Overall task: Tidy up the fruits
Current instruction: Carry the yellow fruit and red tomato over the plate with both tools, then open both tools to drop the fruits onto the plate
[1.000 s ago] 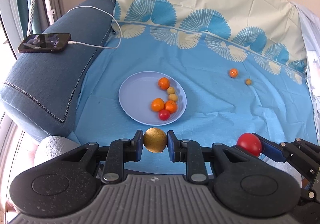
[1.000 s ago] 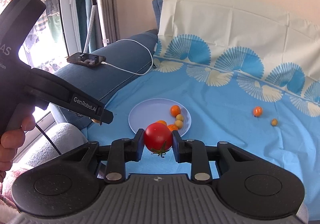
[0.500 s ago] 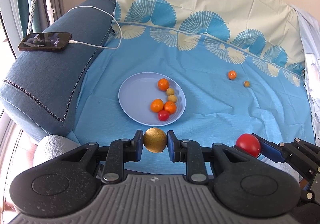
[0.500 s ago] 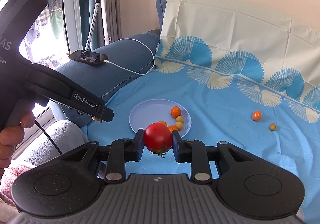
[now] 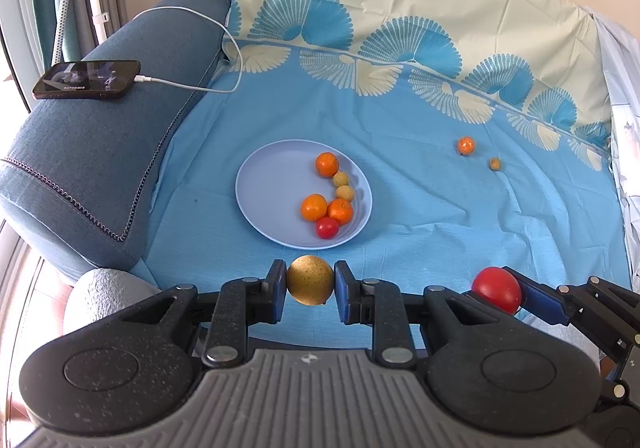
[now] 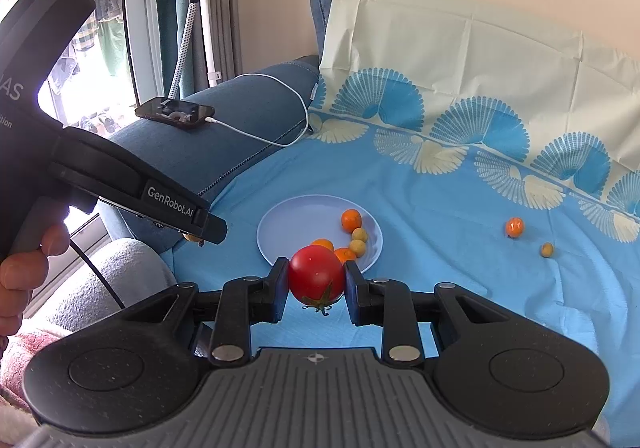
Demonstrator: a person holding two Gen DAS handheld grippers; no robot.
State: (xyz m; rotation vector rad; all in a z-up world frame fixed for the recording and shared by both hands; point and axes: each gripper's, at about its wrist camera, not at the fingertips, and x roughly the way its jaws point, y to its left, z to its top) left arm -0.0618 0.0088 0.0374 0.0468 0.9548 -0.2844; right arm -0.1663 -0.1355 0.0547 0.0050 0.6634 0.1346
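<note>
My left gripper (image 5: 310, 285) is shut on a speckled yellow-brown fruit (image 5: 309, 279), held above the near edge of the blue cloth. My right gripper (image 6: 316, 282) is shut on a red tomato (image 6: 316, 276), which also shows at the right of the left wrist view (image 5: 497, 288). A pale blue plate (image 5: 272, 183) lies ahead and holds oranges (image 5: 327, 163), small yellow fruits (image 5: 341, 179) and a small red tomato (image 5: 327, 228). A loose orange (image 5: 466, 145) and a small yellow fruit (image 5: 495, 163) lie on the cloth at the far right.
The blue patterned cloth (image 5: 440, 207) covers a sofa seat. A phone (image 5: 86, 79) with a white cable lies on the blue armrest at the left. The left gripper's body (image 6: 120, 175) fills the left of the right wrist view. A garment steamer stand (image 6: 196, 7) stands behind.
Both grippers have drawn back and risen slightly with their fruits still held; the plate looks a little farther away. Nothing on the cloth has moved.
</note>
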